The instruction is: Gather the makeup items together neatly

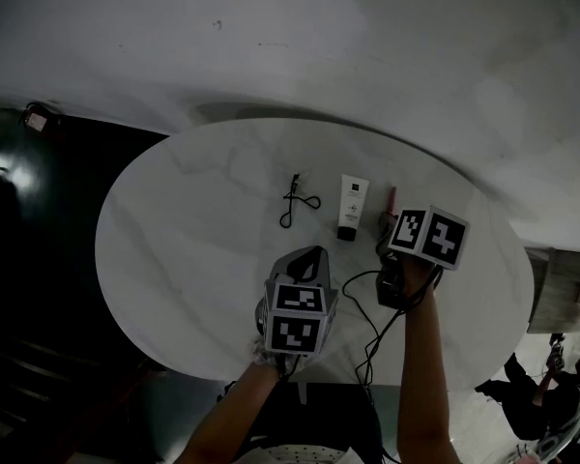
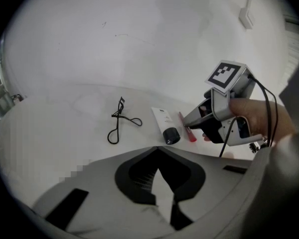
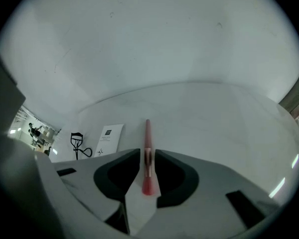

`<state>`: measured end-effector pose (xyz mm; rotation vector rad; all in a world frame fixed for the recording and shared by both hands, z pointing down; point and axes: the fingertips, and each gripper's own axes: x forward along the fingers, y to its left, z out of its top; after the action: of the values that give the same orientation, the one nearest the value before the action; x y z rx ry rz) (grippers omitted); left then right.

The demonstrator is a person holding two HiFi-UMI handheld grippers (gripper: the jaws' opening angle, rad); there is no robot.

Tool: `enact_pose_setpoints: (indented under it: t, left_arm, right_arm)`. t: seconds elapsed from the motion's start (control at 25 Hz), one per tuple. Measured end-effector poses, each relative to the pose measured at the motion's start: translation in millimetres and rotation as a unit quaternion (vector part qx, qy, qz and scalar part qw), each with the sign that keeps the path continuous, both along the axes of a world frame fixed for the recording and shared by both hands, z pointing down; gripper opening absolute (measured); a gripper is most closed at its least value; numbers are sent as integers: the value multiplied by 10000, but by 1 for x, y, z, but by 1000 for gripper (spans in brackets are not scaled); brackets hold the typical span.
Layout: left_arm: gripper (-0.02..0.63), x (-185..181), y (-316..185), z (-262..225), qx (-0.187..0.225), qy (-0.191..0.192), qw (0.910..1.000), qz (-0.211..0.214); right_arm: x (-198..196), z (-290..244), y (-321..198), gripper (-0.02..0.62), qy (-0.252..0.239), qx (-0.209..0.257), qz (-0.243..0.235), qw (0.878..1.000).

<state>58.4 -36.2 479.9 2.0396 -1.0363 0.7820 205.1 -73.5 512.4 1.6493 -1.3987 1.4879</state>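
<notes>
Right gripper view: pink stick (image 3: 147, 153) points ahead.

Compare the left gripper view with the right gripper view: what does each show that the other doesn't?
Only the left gripper view: the right tool from outside, the hand gripping it, its cable, and the left tool with its own jaws closed on nothing.
Only the right gripper view: the pink stick lying on the table between the right tool's jaws, a narrow gap on each side, so it looks unclamped.
Both: the eyelash curler, the white tube, the pink stick and the white table.
</notes>
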Motion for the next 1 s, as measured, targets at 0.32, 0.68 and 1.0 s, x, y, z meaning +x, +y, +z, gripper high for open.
enact_pose_setpoints:
  t: [0.32, 0.68, 1.0]
  left_arm:
    - [38, 2, 2, -5, 62, -5, 10000, 13]
    - [38, 20, 12, -17, 182, 57, 9995, 234]
    - [38, 56, 35, -32, 405, 209, 9950, 884]
  right_arm:
    - [13, -25, 1, 117, 13, 389, 186, 9991]
    - [41, -71, 29, 117, -140, 944, 648, 9933]
    - [76, -84, 86, 117, -1, 1141, 1129, 9870]
